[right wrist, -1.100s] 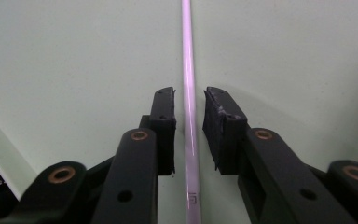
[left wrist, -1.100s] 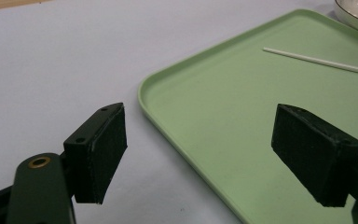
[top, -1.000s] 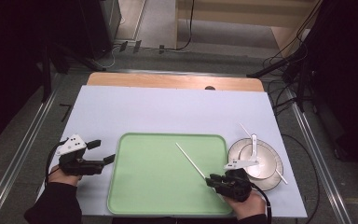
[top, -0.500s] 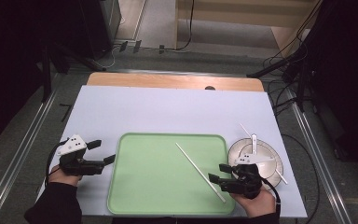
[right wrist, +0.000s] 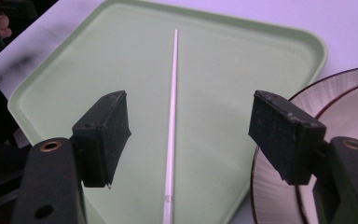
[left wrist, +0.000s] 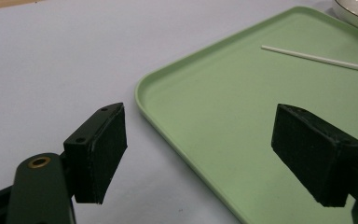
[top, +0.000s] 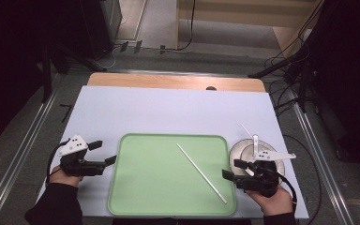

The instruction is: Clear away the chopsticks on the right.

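One white chopstick point(right wrist: 171, 121) loose on tray point(right wrist: 56, 93) between right tool's point(right wrist: 189, 135) just-widened jaws (plate point(right wrist: 354, 107) alongside).

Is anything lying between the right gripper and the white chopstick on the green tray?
Nothing visible. The right gripper, jaws just opened, looks straight along the white chopstick, which lies alone on the green tray. The plate sits off to the side.
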